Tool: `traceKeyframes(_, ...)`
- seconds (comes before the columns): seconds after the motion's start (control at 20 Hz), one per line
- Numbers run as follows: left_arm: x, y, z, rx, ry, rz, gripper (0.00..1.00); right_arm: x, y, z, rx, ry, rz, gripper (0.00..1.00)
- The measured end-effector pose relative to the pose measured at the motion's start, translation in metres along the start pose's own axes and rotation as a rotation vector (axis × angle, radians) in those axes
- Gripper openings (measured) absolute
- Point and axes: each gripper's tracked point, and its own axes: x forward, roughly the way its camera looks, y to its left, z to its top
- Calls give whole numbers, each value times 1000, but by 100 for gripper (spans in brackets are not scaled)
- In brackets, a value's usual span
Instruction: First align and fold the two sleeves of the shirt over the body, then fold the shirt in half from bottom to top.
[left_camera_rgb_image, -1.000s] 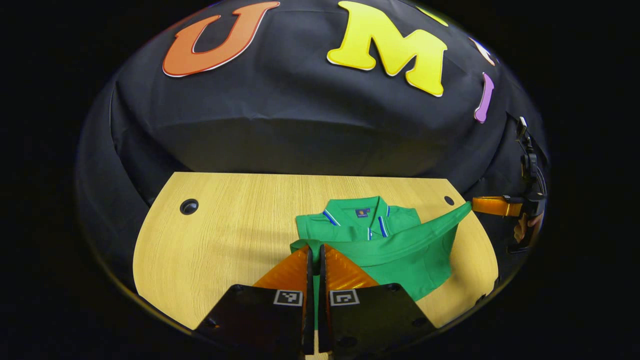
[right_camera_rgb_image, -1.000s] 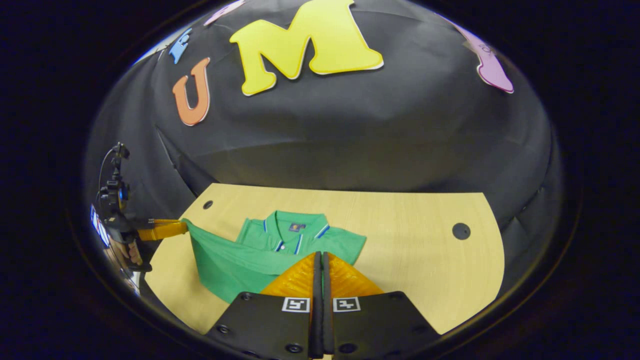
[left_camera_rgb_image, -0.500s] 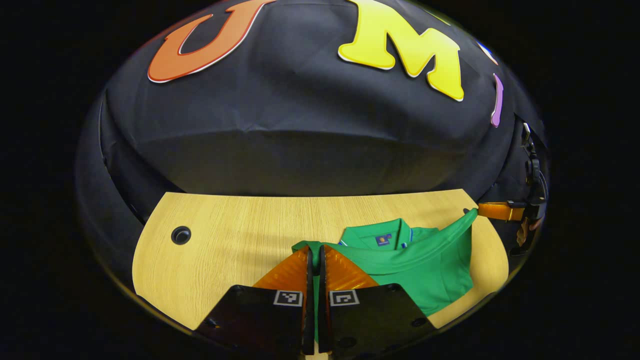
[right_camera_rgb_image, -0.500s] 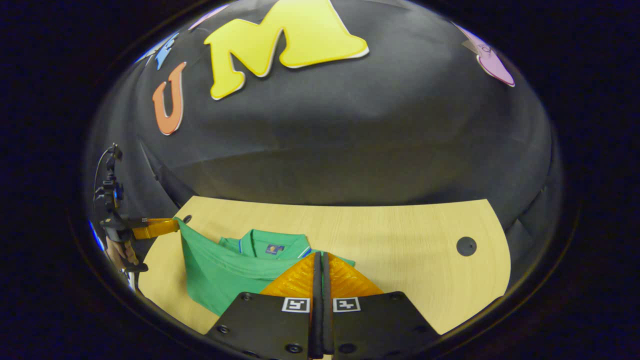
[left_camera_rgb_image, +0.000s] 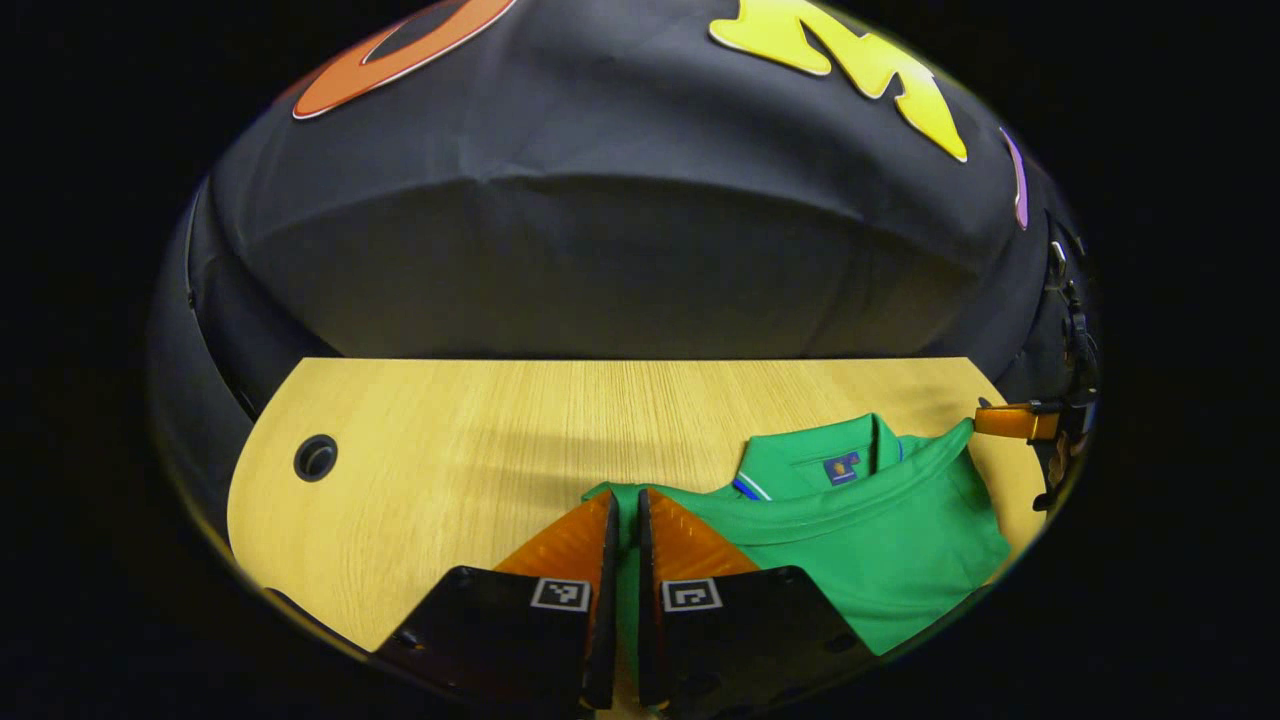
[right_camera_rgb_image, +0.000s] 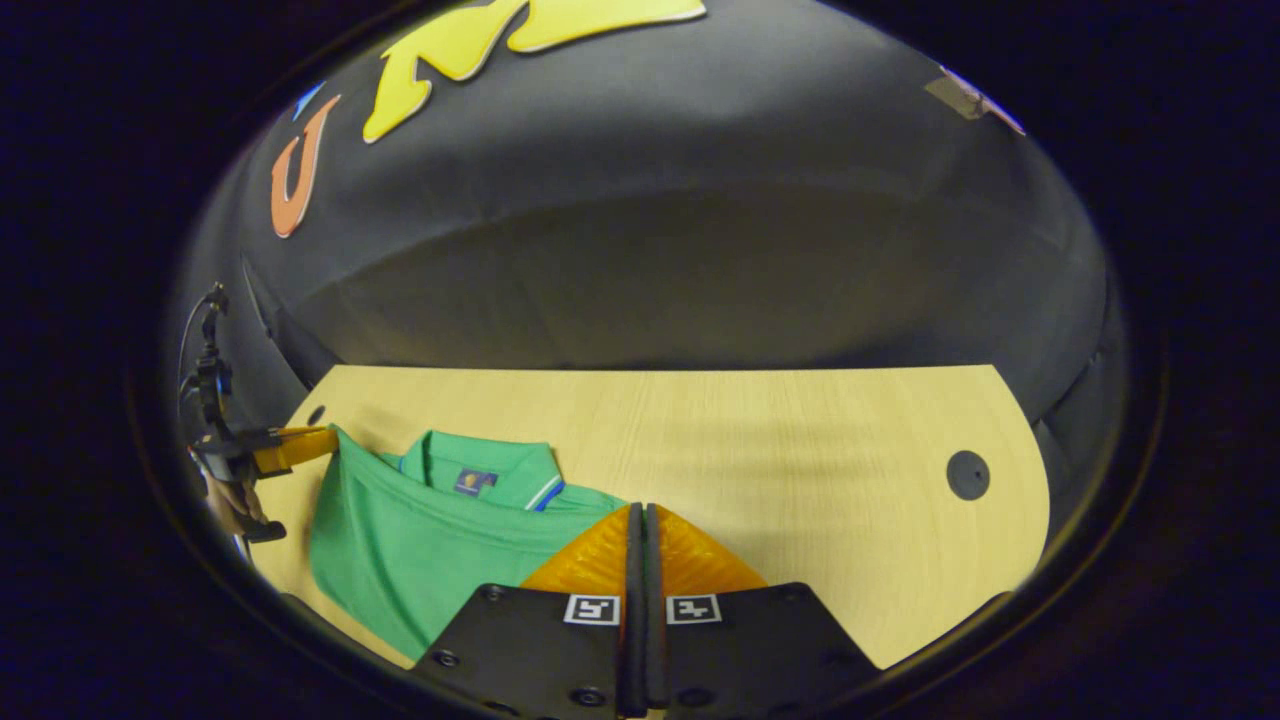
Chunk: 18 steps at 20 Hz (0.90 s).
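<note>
Green shirt (left_camera_rgb_image: 880, 545) lying on the table (left_camera_rgb_image: 450, 440), collar (left_camera_rgb_image: 815, 465) at the far side, near the wall. Bottom edge lifted and carried up toward the collar, stretched between two corners. One corner pinched in the left gripper (left_camera_rgb_image: 622, 500), fingers pressed close together with green cloth between them. Other corner pinched in the right gripper (right_camera_rgb_image: 641, 512), fingers nearly touching, a thin line of green between them. Same right gripper seen far off in the left gripper view, at the shirt's other corner, held by a hand (left_camera_rgb_image: 1055, 460). Same left gripper seen far off in the right gripper view, with a hand (right_camera_rgb_image: 230, 500) below it. No sleeves sticking out at the sides, so probably folded in already, though hidden under the top layer and hard to tell for sure. Bottom-to-top fold well under way: hem close to the collar but not yet laid flat. Left to do, most likely: lower the hem onto the shoulders just below the collar, line up the edges, let go with both grippers. Wood table bare on the other side, with a round hole (left_camera_rgb_image: 315, 458) near its edge.
</note>
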Motion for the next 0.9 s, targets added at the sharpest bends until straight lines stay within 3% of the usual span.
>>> traceKeyframes(0.2, 8, 3, -13, -41, 23, 29, 19, 12, -4, -8, -79, 15, -41, 2)
traceKeyframes(0.25, 4, 3, -11, -53, 16, 32, 15, 9, -2, -7, -83, 17, -42, 3)
traceKeyframes(0.3, 2, 5, -9, -62, 10, 37, 28, 11, 0, -5, -80, 9, -45, 4)
traceKeyframes(0.35, -2, 7, -7, -66, 4, 49, 57, 9, -4, -2, -76, -2, -70, 11)
traceKeyframes(0.4, -8, 10, -3, -65, -6, 66, 63, 5, -4, 0, -76, -14, -81, 13)
traceKeyframes(0.45, -16, 15, 2, -58, -20, 86, 70, -1, -4, 2, -84, -25, -89, 20)
traceKeyframes(0.5, -21, 17, 5, -58, -32, 98, 85, -9, -3, 3, -95, -35, -94, 27)
traceKeyframes(0.65, -49, 14, 16, -74, -65, 117, 96, -39, 11, 1, -116, -66, -92, 68)
traceKeyframes(0.75, -77, 9, 25, -79, -97, 118, 98, -66, 18, 6, -129, -119, -107, 97)
traceKeyframes(0.85, -111, -4, 34, -65, -139, 117, 98, -102, 31, 14, -137, -174, -105, 93)
traceKeyframes(0.9, -131, -9, 39, -55, -167, 122, 99, -121, 38, 18, -137, -204, -102, 98)
